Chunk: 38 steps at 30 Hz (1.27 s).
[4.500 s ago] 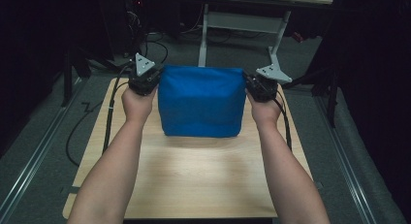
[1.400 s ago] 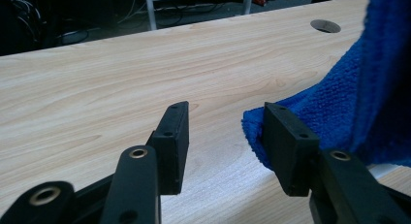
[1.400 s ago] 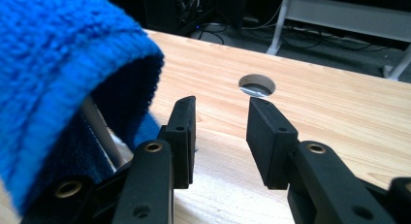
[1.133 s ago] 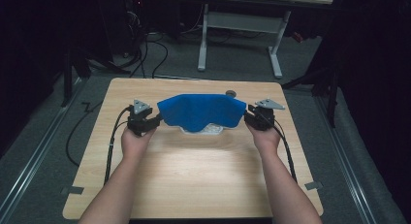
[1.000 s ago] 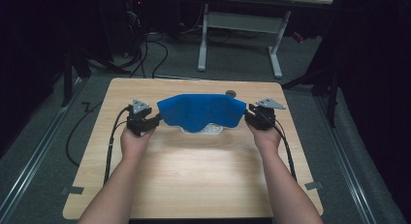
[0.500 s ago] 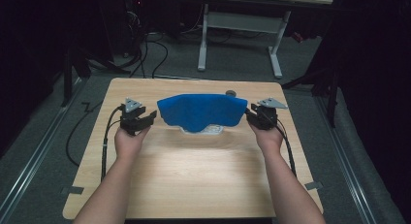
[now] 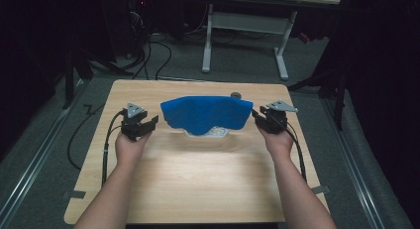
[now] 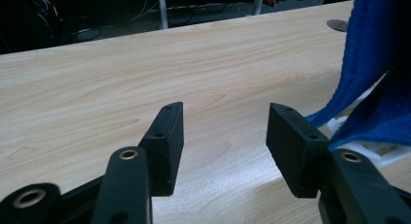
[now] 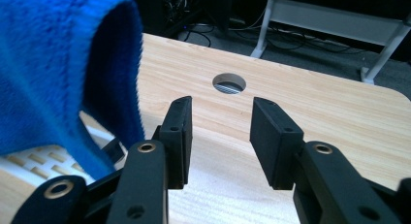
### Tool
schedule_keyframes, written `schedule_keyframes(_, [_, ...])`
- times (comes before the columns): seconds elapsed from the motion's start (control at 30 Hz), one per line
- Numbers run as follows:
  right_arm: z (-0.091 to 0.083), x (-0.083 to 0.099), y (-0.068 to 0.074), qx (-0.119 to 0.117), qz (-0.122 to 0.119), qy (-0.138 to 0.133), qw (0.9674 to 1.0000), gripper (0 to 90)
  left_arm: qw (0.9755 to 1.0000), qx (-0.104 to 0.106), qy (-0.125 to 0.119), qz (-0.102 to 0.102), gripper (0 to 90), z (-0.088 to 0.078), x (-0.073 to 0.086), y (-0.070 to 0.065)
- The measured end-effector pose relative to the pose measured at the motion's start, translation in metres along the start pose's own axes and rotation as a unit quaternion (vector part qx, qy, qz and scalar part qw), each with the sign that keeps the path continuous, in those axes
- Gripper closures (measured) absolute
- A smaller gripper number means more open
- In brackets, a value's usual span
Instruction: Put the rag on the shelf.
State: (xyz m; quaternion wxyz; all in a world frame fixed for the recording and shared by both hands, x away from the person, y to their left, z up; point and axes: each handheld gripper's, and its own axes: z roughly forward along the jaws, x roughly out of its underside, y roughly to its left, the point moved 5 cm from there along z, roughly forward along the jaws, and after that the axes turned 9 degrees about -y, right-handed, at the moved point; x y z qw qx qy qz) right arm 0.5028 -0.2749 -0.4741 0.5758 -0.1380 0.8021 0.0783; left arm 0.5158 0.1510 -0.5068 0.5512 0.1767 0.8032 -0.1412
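We're holding the left gripper (image 7: 148,124) with its two black jaws spread wide and nothing between them, just bare wood grain showing in the gap in the left gripper view (image 8: 220,141). It's sitting low over the light wooden table (image 7: 198,179), near the left end of the blue terry towel (image 7: 205,112) but clear of it. In the left gripper view the towel's edge (image 8: 368,78) is hanging down just past the right-hand jaw, in front of a white slotted plastic basket (image 8: 373,151) underneath. We're holding the right gripper (image 7: 257,117) at the towel's right end; its jaws have just been opening and are standing apart with nothing in the gap, as the right gripper view (image 9: 220,139) is showing. There the towel (image 9: 63,69) is drooping just beside the left-hand jaw, and we can't tell whether cloth and jaw are touching. The basket (image 9: 39,163) is peeking out below the cloth. The towel is lying draped over the basket (image 7: 208,133) in the far half of the table, between both grippers. A round cable hole (image 9: 229,83) is sitting in the tabletop beyond the right gripper. Behind the table, a white metal desk frame (image 7: 245,26) is standing on the grey floor (image 7: 44,140).
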Motion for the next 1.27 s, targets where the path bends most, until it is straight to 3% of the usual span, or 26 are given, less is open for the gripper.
schedule_keyframes(0.23, [-0.015, 0.005, 0.004, -0.002, -0.005, -0.009, 0.9999, 54.3, 1.0000, 0.003, 0.005, 0.002, 47.3, -0.014, 0.008, -0.002])
schedule_keyframes(0.37, [-0.030, 0.009, 0.010, 0.000, -0.031, -0.016, 0.9994, 46.6, 0.9999, 0.008, 0.004, 0.005, 46.0, -0.031, 0.016, -0.008])
schedule_keyframes(0.43, [-0.037, 0.013, 0.014, -0.004, -0.037, -0.007, 0.9993, 43.5, 0.9998, 0.006, 0.007, 0.016, 45.1, -0.040, 0.021, -0.011])
schedule_keyframes(0.57, [-0.057, 0.021, 0.023, -0.008, -0.046, -0.021, 0.9987, 41.0, 0.9996, 0.010, 0.014, 0.021, 43.6, -0.058, 0.037, -0.018])
schedule_keyframes(0.67, [-0.071, 0.031, 0.032, -0.020, -0.046, -0.016, 0.9986, 38.2, 0.9994, 0.021, 0.024, 0.011, 42.8, -0.071, 0.049, -0.025])
schedule_keyframes(0.77, [-0.085, 0.043, 0.042, -0.029, -0.042, -0.010, 0.9986, 34.1, 0.9988, 0.034, 0.035, 0.007, 42.4, -0.084, 0.062, -0.039])
schedule_keyframes(0.87, [-0.097, 0.060, 0.057, -0.035, -0.037, -0.001, 0.9987, 30.1, 0.9972, 0.056, 0.049, -0.011, 41.3, -0.097, 0.077, -0.062])
schedule_keyframes(0.9, [-0.101, 0.064, 0.061, -0.036, -0.034, 0.001, 0.9988, 29.6, 0.9960, 0.071, 0.054, -0.010, 40.9, -0.102, 0.085, -0.076])
schedule_keyframes(1.0, [-0.115, 0.088, 0.077, -0.047, -0.039, 0.016, 0.9980, 29.1, 0.9922, 0.103, 0.070, 0.011, 40.4, -0.111, 0.092, -0.108])
schedule_keyframes(1.07, [-0.120, 0.099, 0.085, -0.061, -0.056, 0.029, 0.9962, 28.0, 0.9905, 0.116, 0.069, 0.026, 40.0, -0.114, 0.094, -0.121])
schedule_keyframes(1.1, [-0.121, 0.105, 0.089, -0.065, -0.069, 0.039, 0.9948, 28.2, 0.9894, 0.119, 0.071, 0.042, 39.9, -0.114, 0.095, -0.128])
schedule_keyframes(1.17, [-0.123, 0.112, 0.093, -0.073, -0.069, 0.049, 0.9937, 28.4, 0.9881, 0.118, 0.076, 0.063, 39.3, -0.111, 0.097, -0.132])
schedule_keyframes(1.27, [-0.119, 0.110, 0.096, -0.078, -0.069, 0.042, 0.9936, 28.0, 0.9874, 0.126, 0.082, 0.050, 38.9, -0.108, 0.098, -0.131])
